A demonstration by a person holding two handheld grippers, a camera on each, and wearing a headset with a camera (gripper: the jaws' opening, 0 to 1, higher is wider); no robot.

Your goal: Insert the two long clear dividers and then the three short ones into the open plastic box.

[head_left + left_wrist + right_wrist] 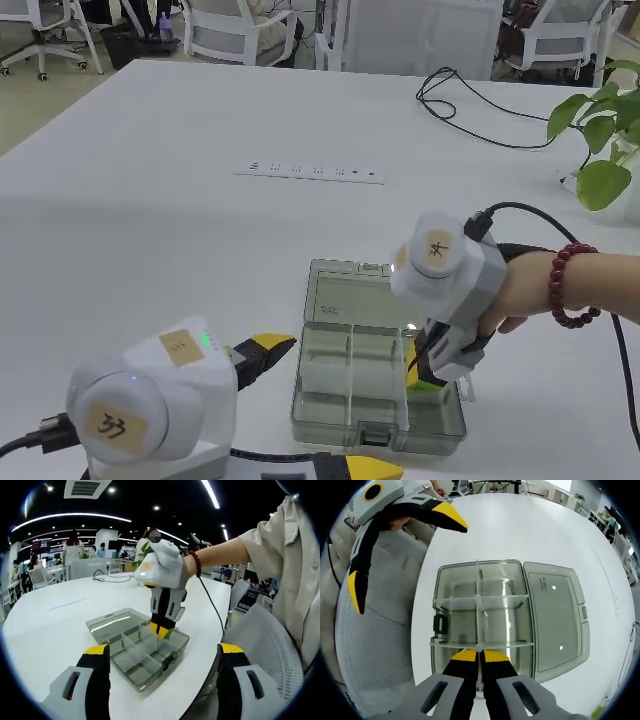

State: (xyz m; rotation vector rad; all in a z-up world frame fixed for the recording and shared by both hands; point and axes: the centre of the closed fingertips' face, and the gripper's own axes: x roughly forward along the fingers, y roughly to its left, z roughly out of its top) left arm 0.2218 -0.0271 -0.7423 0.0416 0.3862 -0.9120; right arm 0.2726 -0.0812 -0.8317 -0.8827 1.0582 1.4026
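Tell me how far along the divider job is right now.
Done: two crosswise dividers already stand in the open box. In hand: the right gripper is shut on a third divider running down the middle. The left gripper hangs open, empty. Left: probably two of the five; long versus short is unclear.

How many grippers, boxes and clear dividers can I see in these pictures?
Gripper: 2, the left gripper and the right gripper
Plastic box: 1
Clear divider: 3, one of them between the right gripper's jaws
Total: 6
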